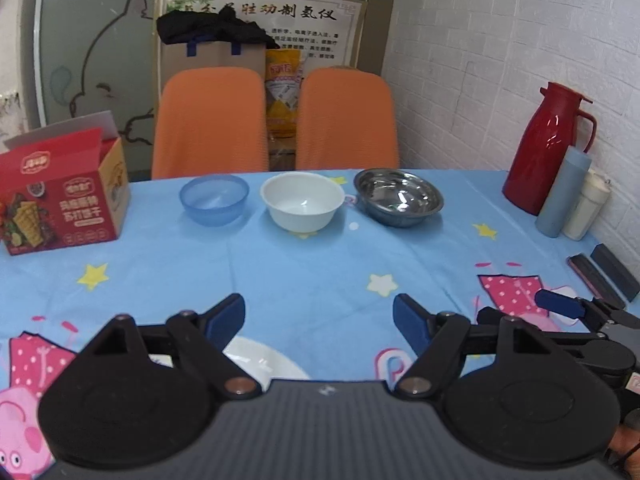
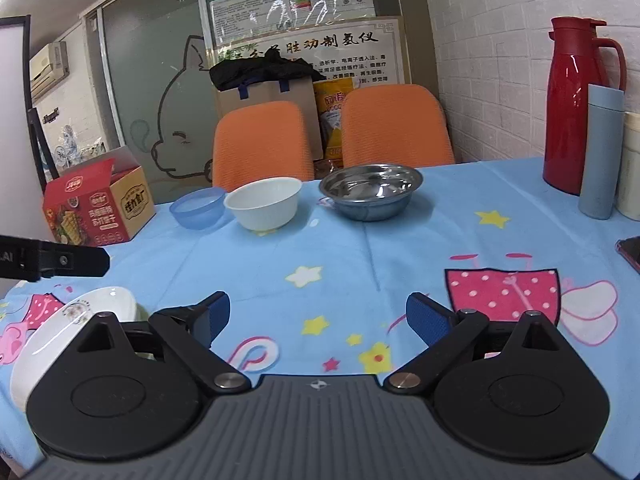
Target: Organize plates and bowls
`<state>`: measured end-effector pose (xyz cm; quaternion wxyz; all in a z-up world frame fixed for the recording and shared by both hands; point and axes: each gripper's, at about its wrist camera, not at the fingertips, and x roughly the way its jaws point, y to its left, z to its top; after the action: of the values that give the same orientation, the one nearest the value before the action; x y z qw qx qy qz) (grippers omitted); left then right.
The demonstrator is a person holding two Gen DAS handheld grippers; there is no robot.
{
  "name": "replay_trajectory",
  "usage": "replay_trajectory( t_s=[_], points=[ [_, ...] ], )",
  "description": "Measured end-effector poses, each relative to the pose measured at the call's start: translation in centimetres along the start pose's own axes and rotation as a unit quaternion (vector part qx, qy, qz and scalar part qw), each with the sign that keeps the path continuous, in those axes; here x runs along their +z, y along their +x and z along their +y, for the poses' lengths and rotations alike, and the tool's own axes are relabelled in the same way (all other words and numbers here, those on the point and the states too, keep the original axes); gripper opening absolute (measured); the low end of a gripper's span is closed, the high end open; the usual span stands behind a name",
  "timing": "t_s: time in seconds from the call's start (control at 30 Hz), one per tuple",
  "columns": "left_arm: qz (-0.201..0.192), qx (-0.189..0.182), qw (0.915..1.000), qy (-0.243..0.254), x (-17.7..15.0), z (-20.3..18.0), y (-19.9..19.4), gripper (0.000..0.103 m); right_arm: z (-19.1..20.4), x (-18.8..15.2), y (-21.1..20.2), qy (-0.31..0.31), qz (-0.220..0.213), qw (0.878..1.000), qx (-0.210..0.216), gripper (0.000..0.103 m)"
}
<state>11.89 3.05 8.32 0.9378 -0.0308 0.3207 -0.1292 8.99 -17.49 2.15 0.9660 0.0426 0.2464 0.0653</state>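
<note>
Three bowls stand in a row at the table's far side: a blue plastic bowl (image 1: 214,199) (image 2: 198,208), a white bowl (image 1: 302,200) (image 2: 264,203) and a steel bowl (image 1: 399,196) (image 2: 371,191). A white plate (image 1: 262,358) (image 2: 72,328) with a floral mark lies near the front, partly hidden under my left gripper. My left gripper (image 1: 319,320) is open and empty above the cloth. My right gripper (image 2: 318,318) is open and empty to its right; it also shows in the left wrist view (image 1: 560,304).
A red snack box (image 1: 60,196) (image 2: 96,204) stands far left. A red thermos (image 1: 552,148) (image 2: 576,104), a blue bottle (image 1: 562,192) (image 2: 602,152) and a cream bottle (image 1: 586,208) stand at the right by the brick wall. Dark cases (image 1: 604,276) lie at the right edge. Two orange chairs (image 1: 212,120) stand behind the table.
</note>
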Motion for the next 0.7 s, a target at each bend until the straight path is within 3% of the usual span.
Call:
replay_trajectory(
  t_s=[0.13, 0.33, 0.47, 0.63, 0.7],
  points=[
    [0.011, -0.047, 0.9988, -0.012, 3.6, -1.1, 2.9, 0.076, -2.9, 2.5, 1.1, -0.007, -0.005, 1.000, -0.018, 0.103],
    [0.018, -0.085, 0.9962, -0.008, 9.0, -2.8, 9.3, 0.076, -6.6, 7.1, 4.1, -0.012, -0.015, 0.999, -0.039, 0.103],
    [0.062, -0.131, 0.9886, -0.041, 11.7, -3.0, 15.1, 0.074, -8.3, 9.5, 7.5, -0.022, -0.005, 0.999, -0.041, 0.103],
    [0.079, -0.107, 0.9910, -0.014, 14.8, -3.4, 22.1, 0.070, -9.6, 10.5, 13.0, -0.013, 0.052, 0.998, -0.021, 0.103],
    [0.092, -0.115, 0.9891, -0.004, 15.8, -3.7, 24.7, 0.069, -9.9, 10.4, 14.6, -0.009, 0.064, 0.998, -0.019, 0.103]
  ],
)
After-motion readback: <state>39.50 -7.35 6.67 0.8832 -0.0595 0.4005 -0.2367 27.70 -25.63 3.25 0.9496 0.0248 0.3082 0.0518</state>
